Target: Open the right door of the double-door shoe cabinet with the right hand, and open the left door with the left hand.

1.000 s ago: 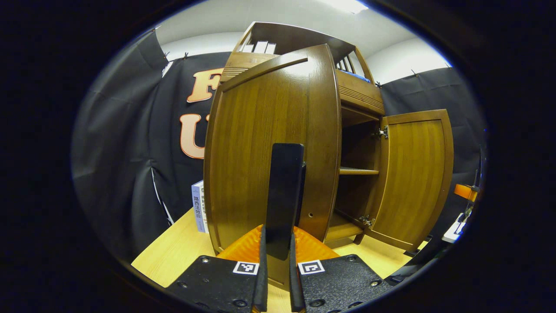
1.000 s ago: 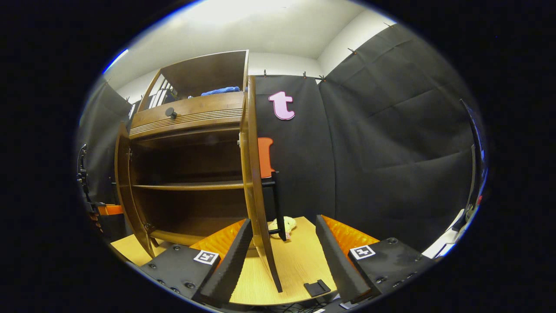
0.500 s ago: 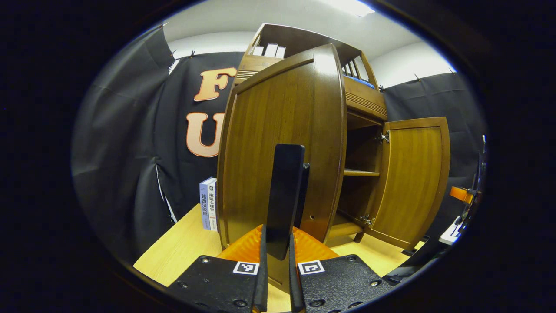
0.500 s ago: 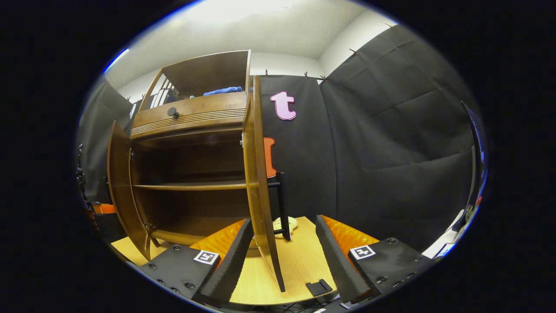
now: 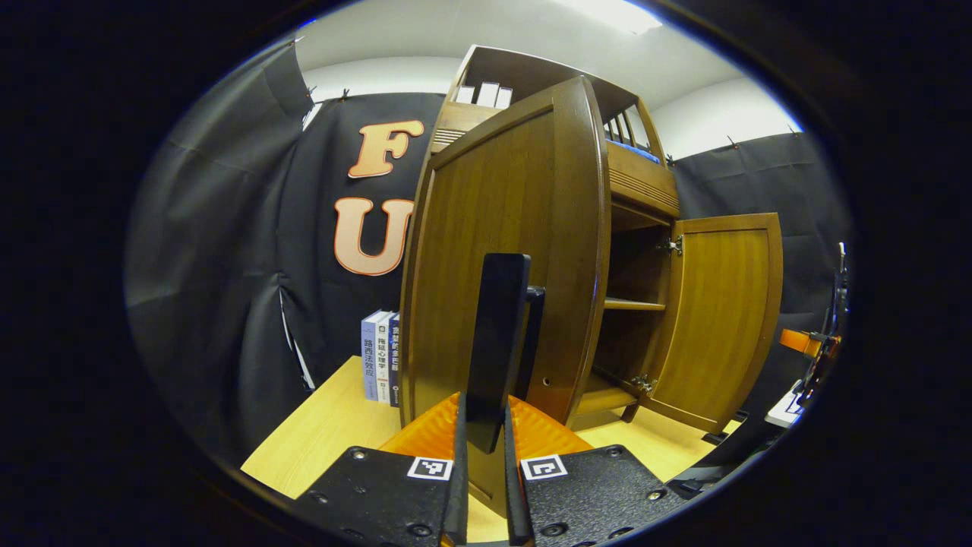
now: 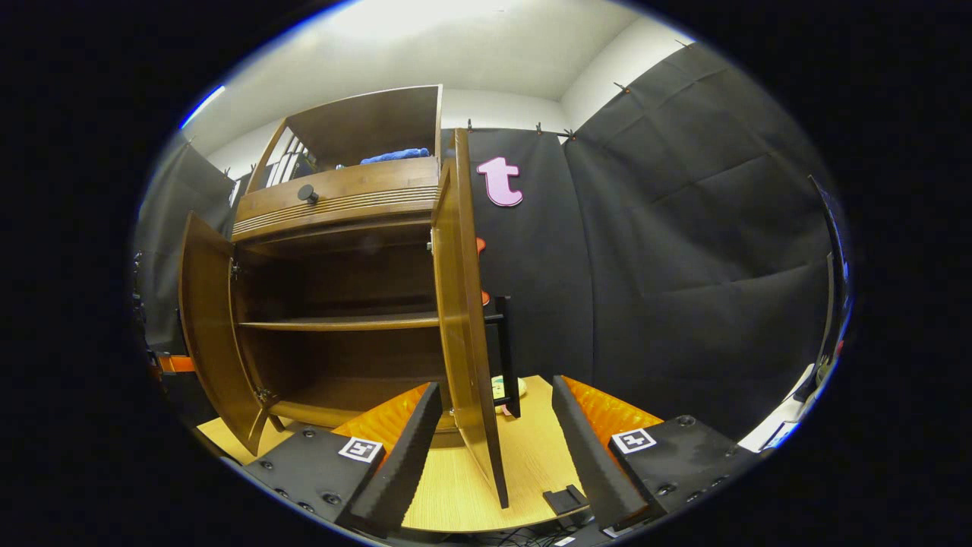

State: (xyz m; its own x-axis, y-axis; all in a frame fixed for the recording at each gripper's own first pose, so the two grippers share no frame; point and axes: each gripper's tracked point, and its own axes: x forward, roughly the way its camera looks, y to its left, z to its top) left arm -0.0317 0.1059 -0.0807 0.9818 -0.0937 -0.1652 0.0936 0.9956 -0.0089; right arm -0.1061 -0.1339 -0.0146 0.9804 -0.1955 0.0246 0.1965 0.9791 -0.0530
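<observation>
The brown wooden shoe cabinet [image 5: 638, 178] stands on a light table with both doors swung outward. My left gripper [image 5: 484, 425] is shut on the black bar handle [image 5: 497, 334] of the left door [image 5: 486, 190], which stands wide open in front of me. In the right gripper view, my right gripper [image 6: 493, 448] is open. The edge of the right door [image 6: 463, 327] stands between its fingers without touching them, and that door's black handle [image 6: 507, 357] is just behind. The shelf [image 6: 342, 323] inside is bare.
Three books [image 5: 378, 353] stand upright on the table [image 5: 326, 433] left of the cabinet. A small plush toy [image 6: 497, 387] lies behind the right door. A small black piece [image 6: 563, 500] lies near the table's front edge. A blue cloth [image 6: 395, 156] lies on top.
The left door has swung further outward with my left gripper on its handle, uncovering more books. The right door has also turned a little wider.
</observation>
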